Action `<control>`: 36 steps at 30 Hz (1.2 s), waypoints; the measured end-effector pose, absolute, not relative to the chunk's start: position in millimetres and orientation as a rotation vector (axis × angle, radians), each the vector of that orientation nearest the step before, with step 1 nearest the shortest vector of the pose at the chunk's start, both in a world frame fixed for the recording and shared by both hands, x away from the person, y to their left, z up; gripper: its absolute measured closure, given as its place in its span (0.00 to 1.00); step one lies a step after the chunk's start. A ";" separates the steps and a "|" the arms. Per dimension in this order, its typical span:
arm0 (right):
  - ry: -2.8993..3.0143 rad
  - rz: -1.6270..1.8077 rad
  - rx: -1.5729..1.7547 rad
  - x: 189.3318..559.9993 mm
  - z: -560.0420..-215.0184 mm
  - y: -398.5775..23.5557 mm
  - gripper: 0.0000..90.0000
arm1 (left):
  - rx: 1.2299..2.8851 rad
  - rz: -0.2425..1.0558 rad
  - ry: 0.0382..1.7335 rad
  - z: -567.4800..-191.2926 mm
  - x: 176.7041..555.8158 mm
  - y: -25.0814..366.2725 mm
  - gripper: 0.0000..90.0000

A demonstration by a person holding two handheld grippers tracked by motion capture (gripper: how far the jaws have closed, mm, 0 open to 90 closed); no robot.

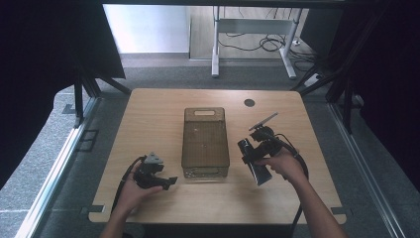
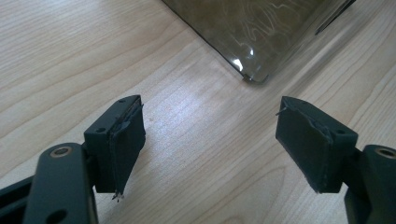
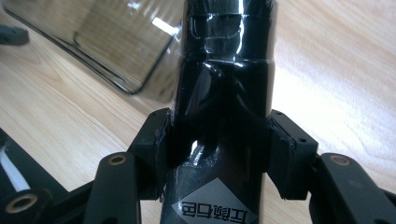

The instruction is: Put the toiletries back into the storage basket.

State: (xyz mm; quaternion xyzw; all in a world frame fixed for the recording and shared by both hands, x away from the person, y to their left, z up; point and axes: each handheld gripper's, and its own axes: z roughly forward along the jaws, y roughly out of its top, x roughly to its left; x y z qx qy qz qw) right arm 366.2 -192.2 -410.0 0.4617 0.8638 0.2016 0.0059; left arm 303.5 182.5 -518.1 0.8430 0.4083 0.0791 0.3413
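A: While my left gripper (image 1: pixel 171 182) waits on the table (image 1: pixel 148 114) at about seven o'clock, jaws standing apart with nothing but wood between them, I count it out of this step.

B: And the bin?

A: At the centre: a smoky see-through bin (image 1: pixel 205 144), long side running twelve to six. Its near corner (image 2: pixel 254 77) sits just ahead of the left pads (image 2: pixel 126 140).

B: So the work is on the right?

A: Yes. My right gripper (image 3: pixel 219 154) is clamped on a glossy black bottle (image 3: pixel 224 93), held just off the bin's right wall at four o'clock. I judge this the carrying step; next I must bring it over the rim and lower it inside before letting go.

B: Anything unclear?

A: The bottle's top is cut off, its label (image 3: pixel 212 210) only partly shows, and I can't tell whether the bin holds anything.
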 end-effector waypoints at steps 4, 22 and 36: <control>2.700 0.663 1.443 370.2 -399.8 -186.3 0.52 | 2.196 0.205 1.063 -518.7 304.2 182.8 0.27; 2.713 0.710 1.407 387.6 -376.8 -157.2 0.52 | 2.194 0.204 1.060 -518.5 304.2 182.8 0.27; 2.730 0.741 1.414 405.7 -371.9 -136.9 0.52 | 2.192 0.206 1.061 -518.2 304.4 183.4 0.27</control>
